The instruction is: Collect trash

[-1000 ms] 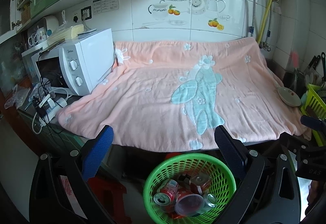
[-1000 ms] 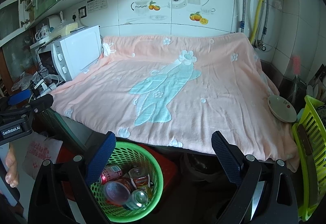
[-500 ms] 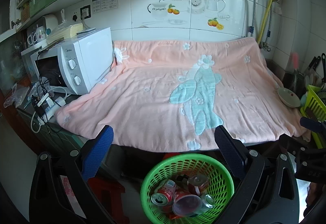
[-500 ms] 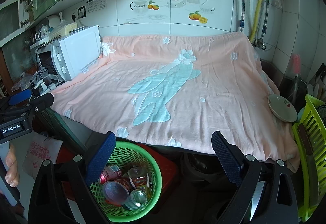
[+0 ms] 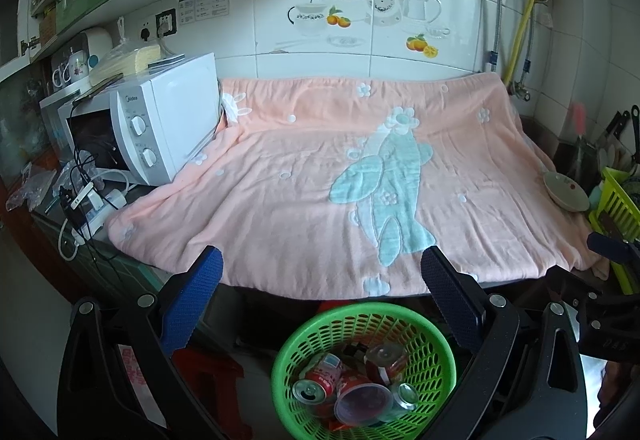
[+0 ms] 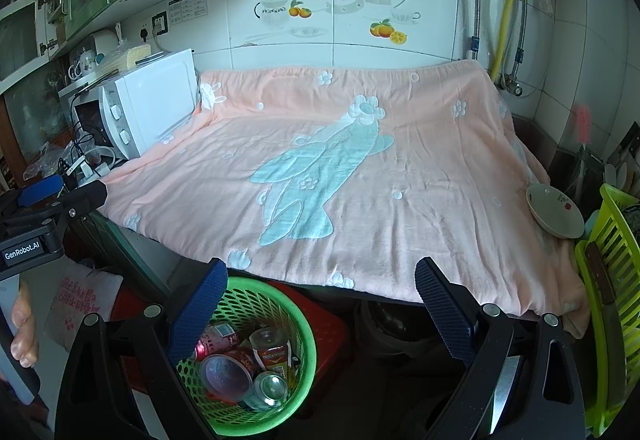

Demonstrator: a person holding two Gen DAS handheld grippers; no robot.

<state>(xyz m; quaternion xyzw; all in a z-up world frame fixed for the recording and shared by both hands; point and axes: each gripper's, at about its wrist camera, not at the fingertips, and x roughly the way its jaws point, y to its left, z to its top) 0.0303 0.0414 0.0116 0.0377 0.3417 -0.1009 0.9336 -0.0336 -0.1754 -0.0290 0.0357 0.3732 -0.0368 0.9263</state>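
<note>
Both views have drifted slightly back from the pink fleece blanket; its front edge overhangs the round green plastic basket holding crushed red cans. Left gripper and right gripper gape, empty. White microwave bounds the left.

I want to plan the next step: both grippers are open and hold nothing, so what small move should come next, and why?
Probably pull both back and stop. The left gripper and right gripper are open and hold nothing, the pink blanket shows no trash, and cans and a cup already lie in the green basket. The bowl is likely not trash.
</note>
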